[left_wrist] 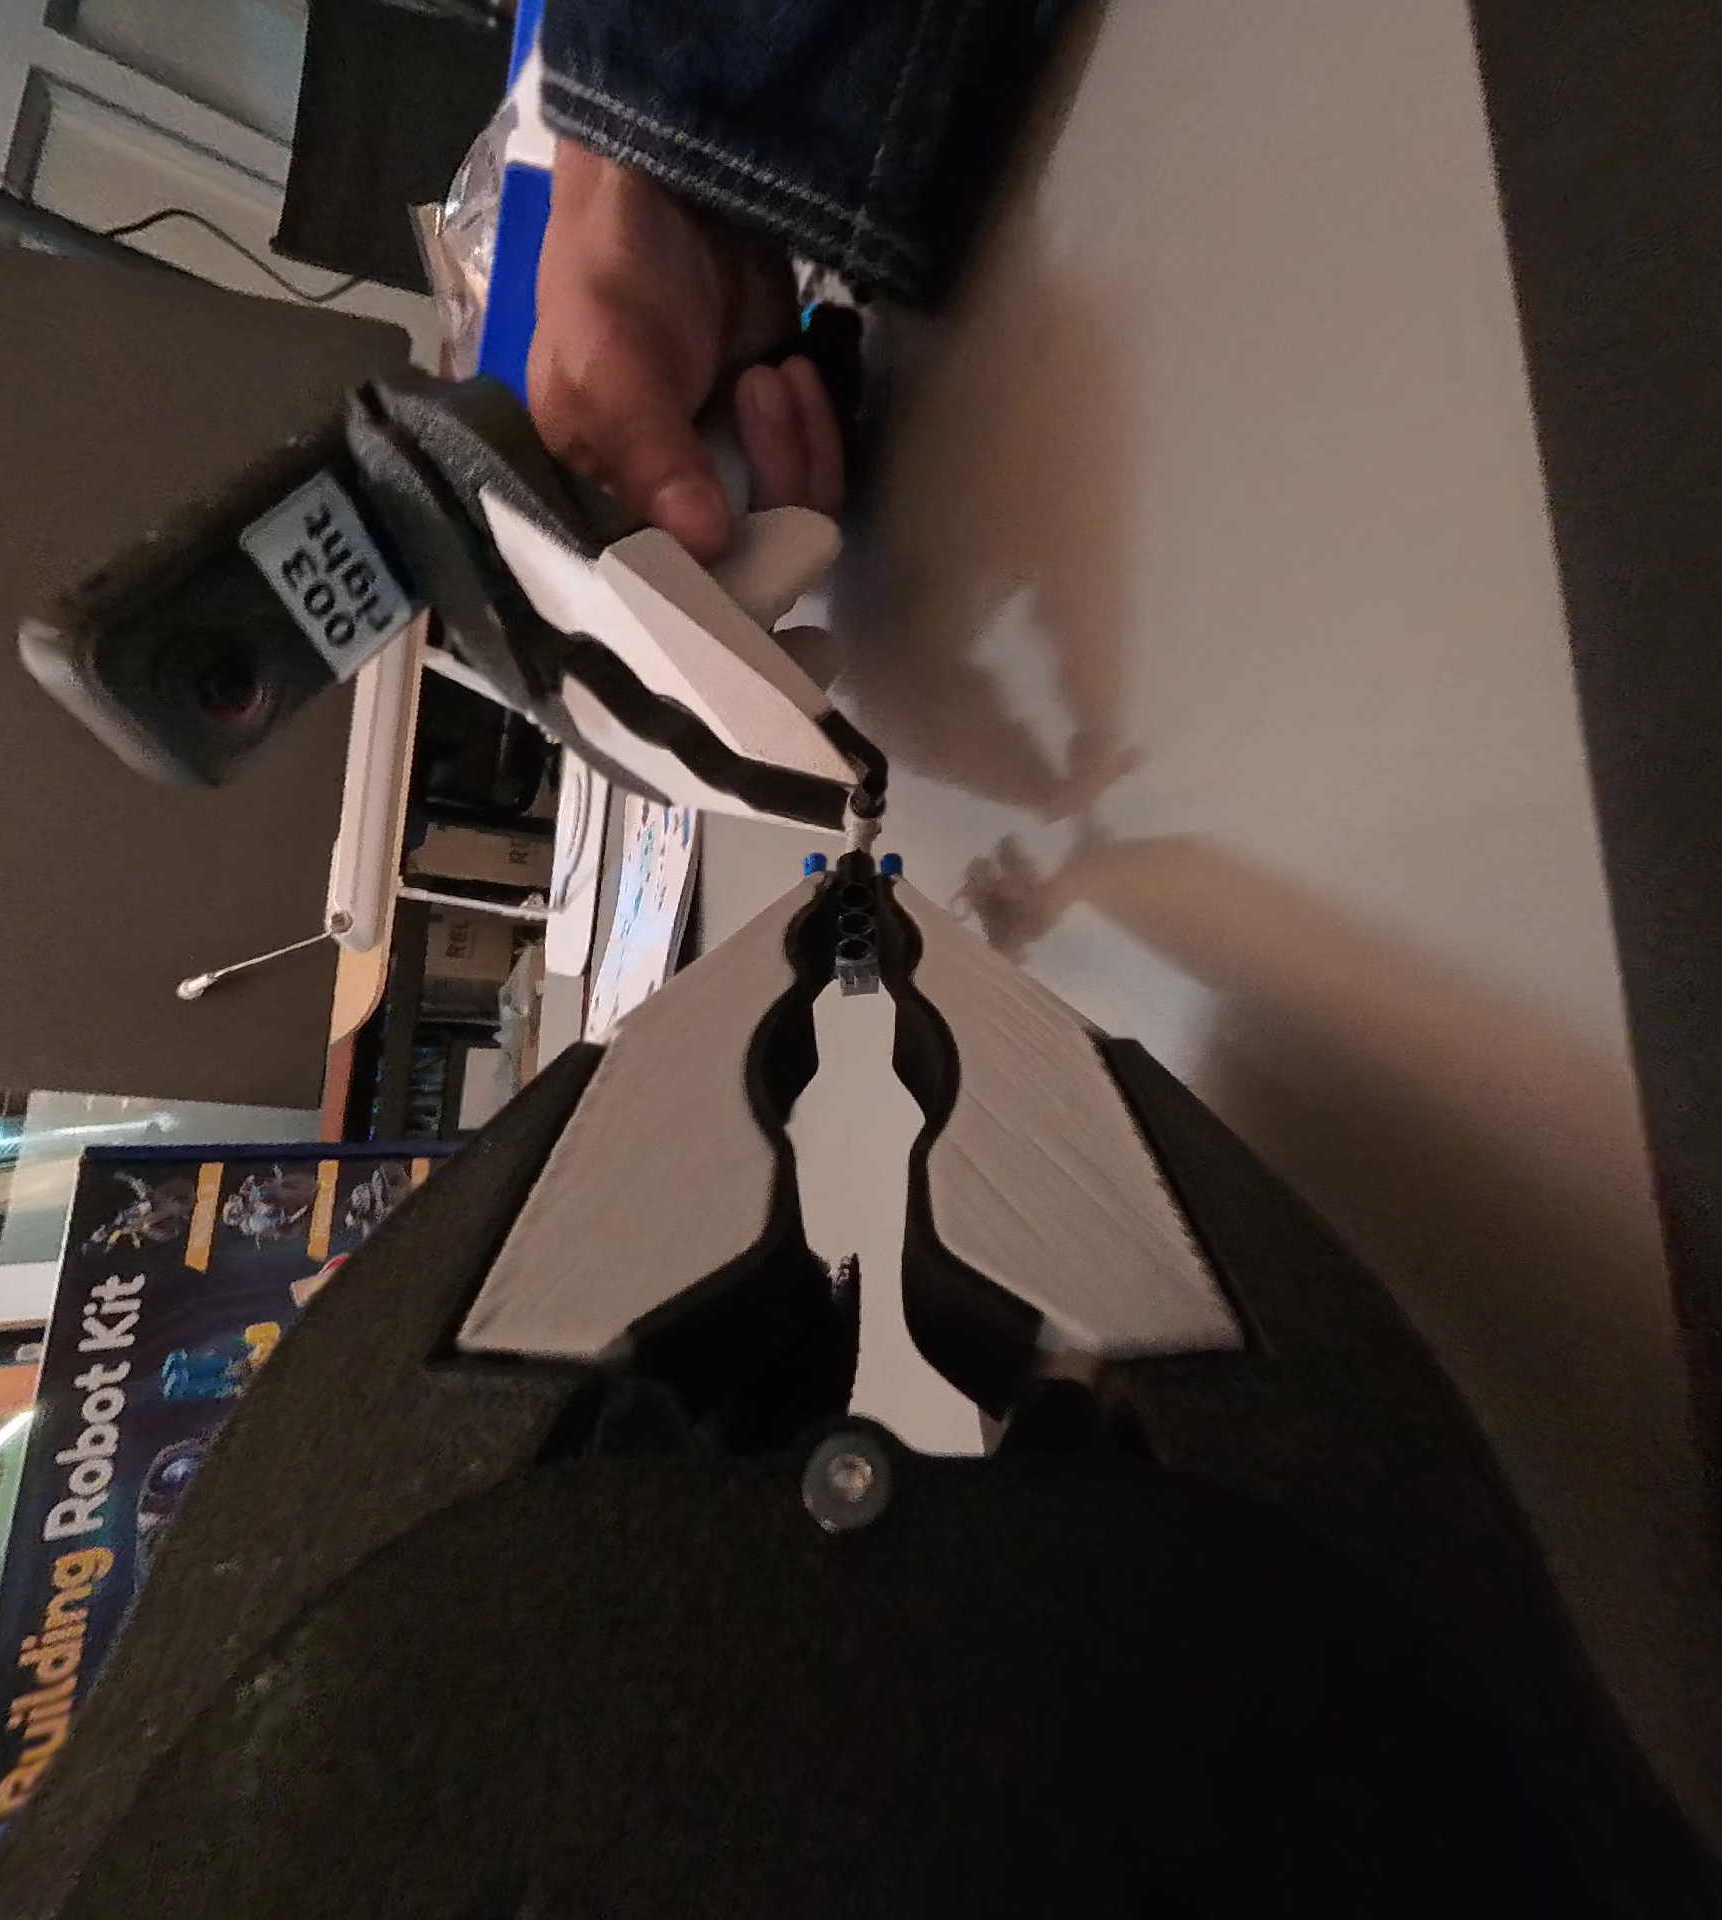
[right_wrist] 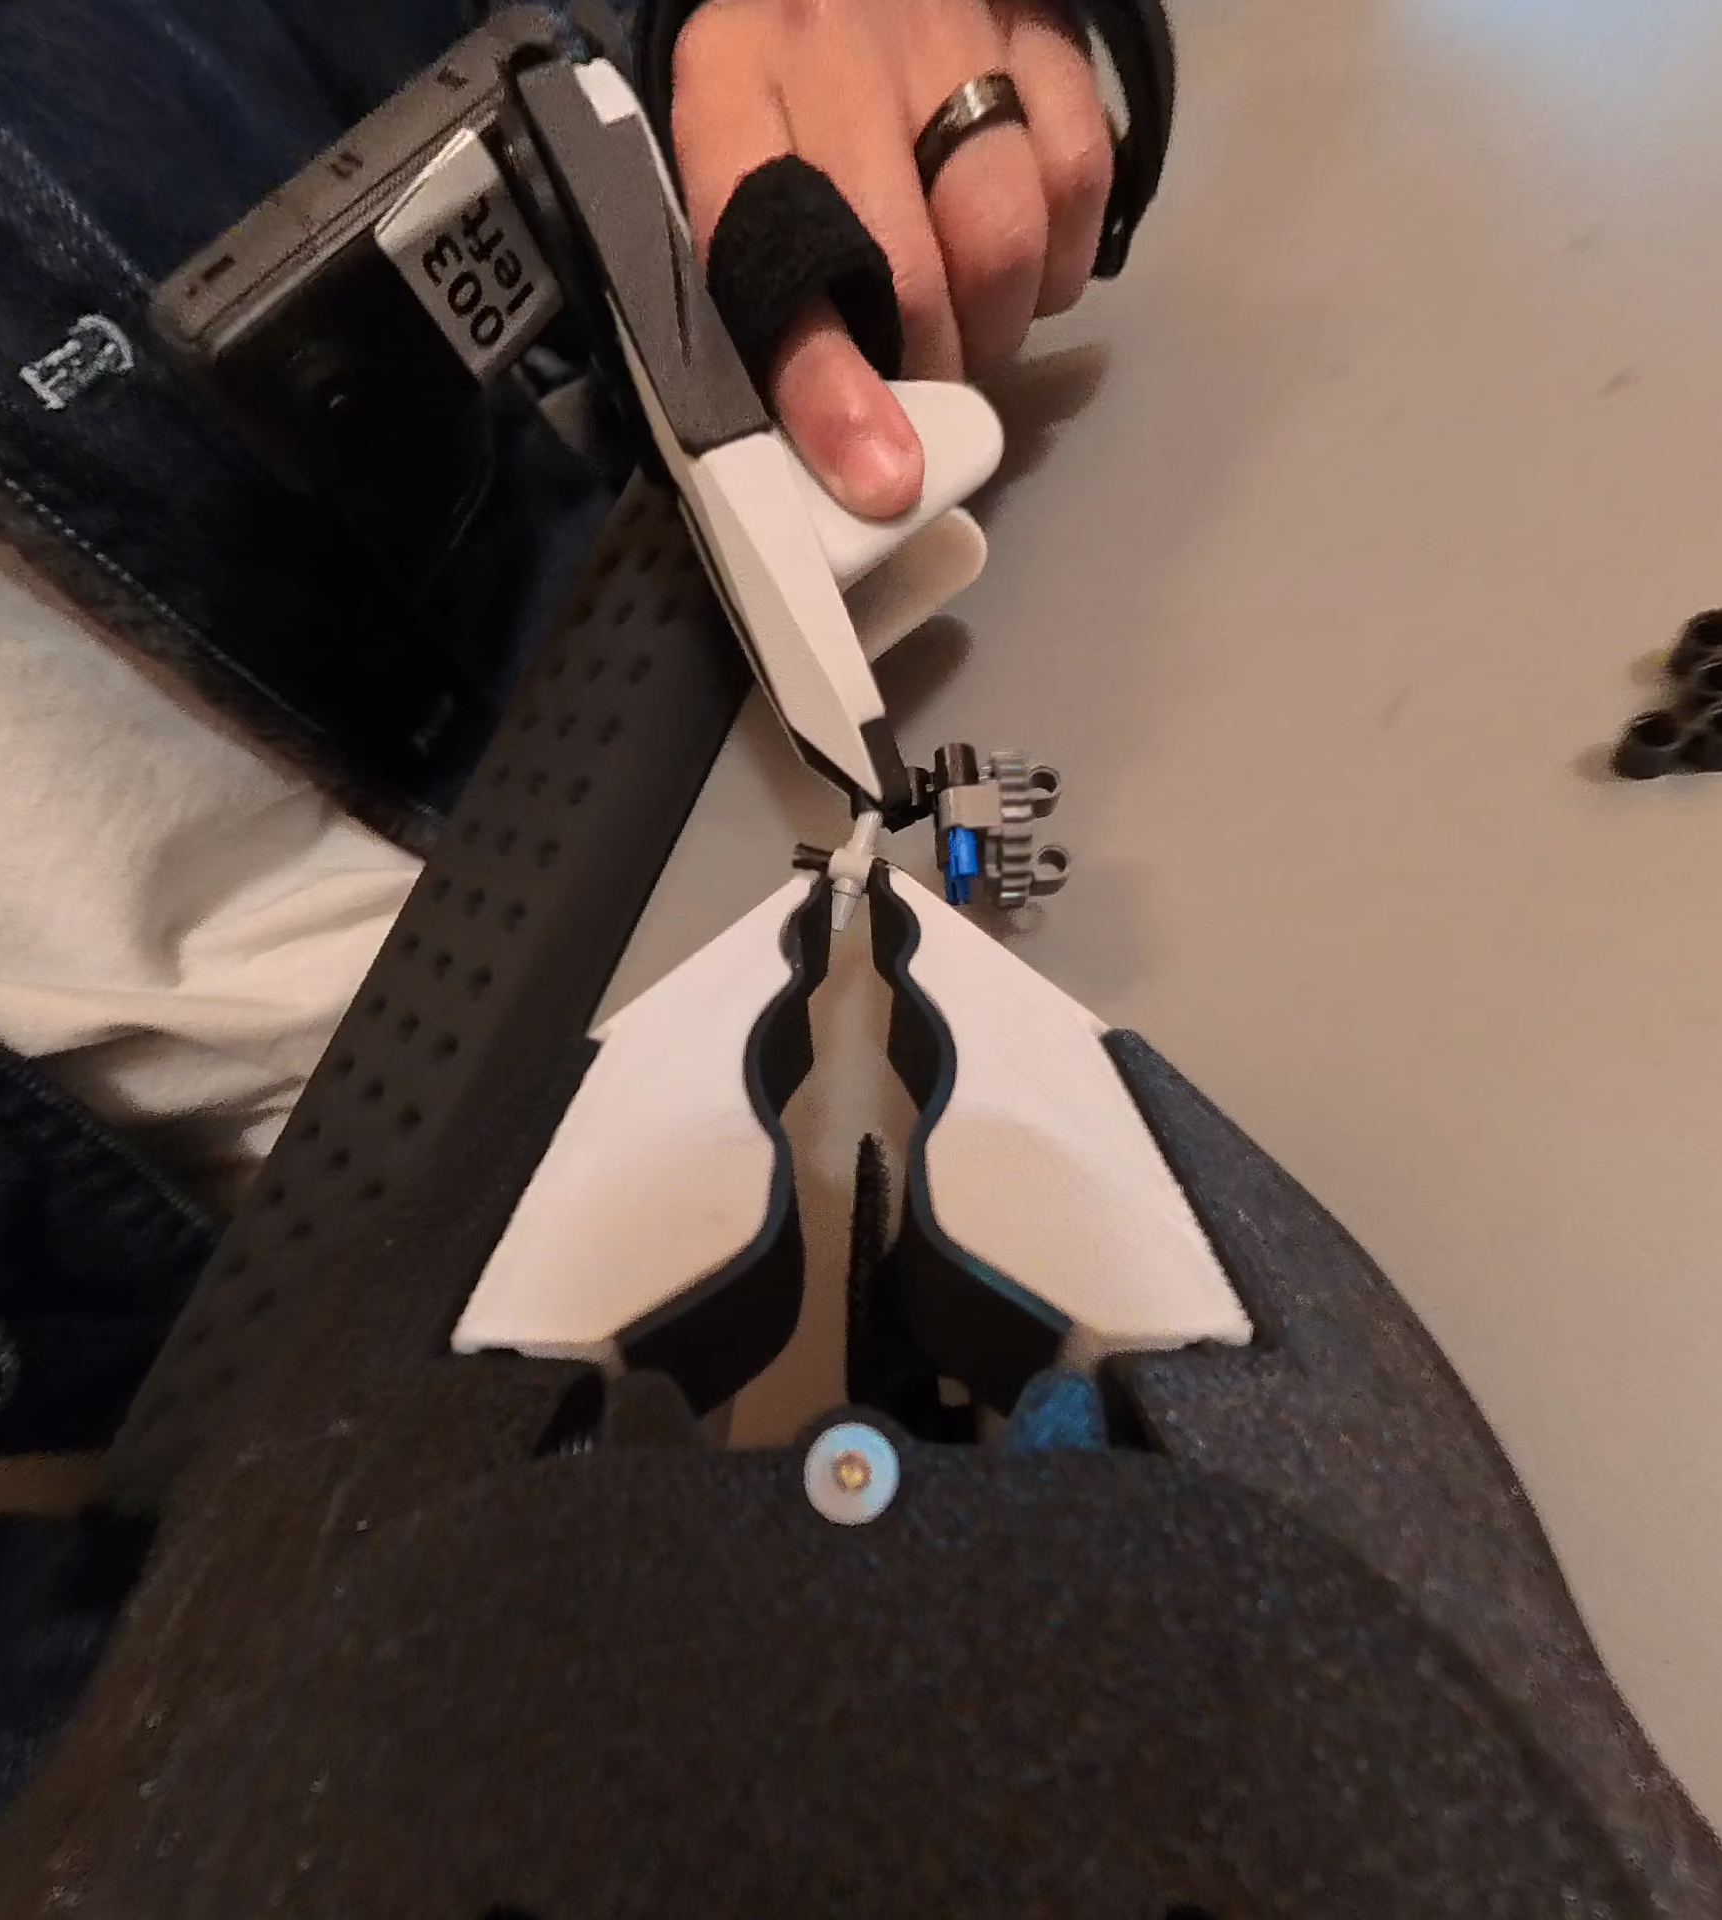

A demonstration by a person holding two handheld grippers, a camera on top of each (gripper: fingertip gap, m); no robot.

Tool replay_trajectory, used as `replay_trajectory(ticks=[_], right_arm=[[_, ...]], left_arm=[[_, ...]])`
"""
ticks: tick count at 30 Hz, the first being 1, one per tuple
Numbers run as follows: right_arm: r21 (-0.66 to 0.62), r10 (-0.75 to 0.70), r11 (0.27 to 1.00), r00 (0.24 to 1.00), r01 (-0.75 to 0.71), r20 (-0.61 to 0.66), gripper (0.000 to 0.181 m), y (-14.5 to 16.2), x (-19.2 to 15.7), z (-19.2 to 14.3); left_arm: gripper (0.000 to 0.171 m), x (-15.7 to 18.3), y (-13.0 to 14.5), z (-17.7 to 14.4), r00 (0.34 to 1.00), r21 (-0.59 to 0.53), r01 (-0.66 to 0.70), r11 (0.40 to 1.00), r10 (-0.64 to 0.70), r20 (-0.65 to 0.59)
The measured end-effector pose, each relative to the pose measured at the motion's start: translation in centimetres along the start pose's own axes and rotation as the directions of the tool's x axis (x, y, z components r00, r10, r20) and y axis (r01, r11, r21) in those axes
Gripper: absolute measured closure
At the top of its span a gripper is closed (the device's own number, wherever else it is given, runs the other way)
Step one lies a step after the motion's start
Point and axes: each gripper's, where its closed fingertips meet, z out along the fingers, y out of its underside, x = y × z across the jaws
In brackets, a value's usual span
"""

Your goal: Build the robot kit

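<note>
Your left gripper (left_wrist: 852, 914) is closed on one small building-toy assembly (right_wrist: 992, 831): a black beam with round holes, grey blocks, a toothed grey gear and two blue pins, all hard plastic. Your right gripper (right_wrist: 849, 883) is pinched on one thin white connector pin (right_wrist: 852, 868) with a short black crosspiece. Both sit at the fingertips, nearly tip to tip, the pin's end touching the assembly. Each gripper has two white wedge fingers edged in wavy black rubber. Well to the right of your right gripper lies one cluster of black ring-shaped pieces (right_wrist: 1719, 712). Beneath is a smooth, pale table (right_wrist: 1356, 520). Left of your left gripper stands one dark printed kit box (left_wrist: 140, 1403), before cluttered shelves.
</note>
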Motion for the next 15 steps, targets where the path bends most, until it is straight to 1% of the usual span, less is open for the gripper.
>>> replay_trajectory(ticks=[2, 5, 6, 8, 9, 10, 12, 13, 15], right_arm=[[-0.027, 0.032, 0.999, 0.997, -0.030, 0.066, 0.174, 0.2, -0.6, 0.1], [-0.020, 0.058, 0.998, 0.985, -0.055, 0.160, 0.175, 0.4, -1.7, 0.6], [-0.051, 0.069, 0.997, 0.982, -0.061, 0.176, 0.175, 0.8, -1.9, 1.1], [-0.096, 0.062, 0.994, 0.988, -0.049, 0.139, 0.179, 1.4, -1.6, 1.7], [-0.093, 0.079, 0.993, 0.987, -0.067, 0.138, 0.179, 1.4, -1.6, 1.6], [-0.084, 0.094, 0.993, 0.988, -0.084, 0.119, 0.179, 1.3, -1.4, 1.4], [-0.103, 0.060, 0.992, 0.997, -0.066, -0.055, 0.179, 2.0, 0.9, 0.7], [-0.123, 0.062, 0.990, 0.993, -0.073, -0.097, 0.179, 2.3, 1.3, 0.3], [-0.149, 0.008, 0.988, 0.979, -0.039, -0.204, 0.178, 2.4, 2.2, -0.4]], left_arm=[[0.165, 0.3, -0.6, -0.1, 1.000, 0.033, 0.014, 0.999, -0.014, -0.014], [0.166, -0.2, -2.0, -0.3, 0.995, 0.102, 0.094, 0.990, -0.093, -0.021], [0.166, 0.0, -2.2, -0.2, 0.995, 0.101, 0.099, 0.990, -0.096, -0.036], [0.166, 0.7, -1.9, 0.1, 0.998, 0.078, 0.046, 0.996, -0.043, -0.043], [0.166, 1.1, -1.6, 0.1, 0.998, 0.073, 0.031, 0.997, -0.027, -0.056], [0.166, 1.4, -1.1, 0.2, 0.997, 0.053, 0.029, 0.998, -0.025, -0.075], [0.165, 1.1, 0.6, 0.6, 0.999, -0.032, -0.001, 0.999, 0.000, -0.047], [0.165, 0.8, 1.2, 0.7, 0.999, -0.059, 0.013, 0.998, -0.016, -0.038], [0.165, 0.3, 2.2, 0.7, 0.997, -0.094, 0.067, 0.993, -0.070, -0.030]])
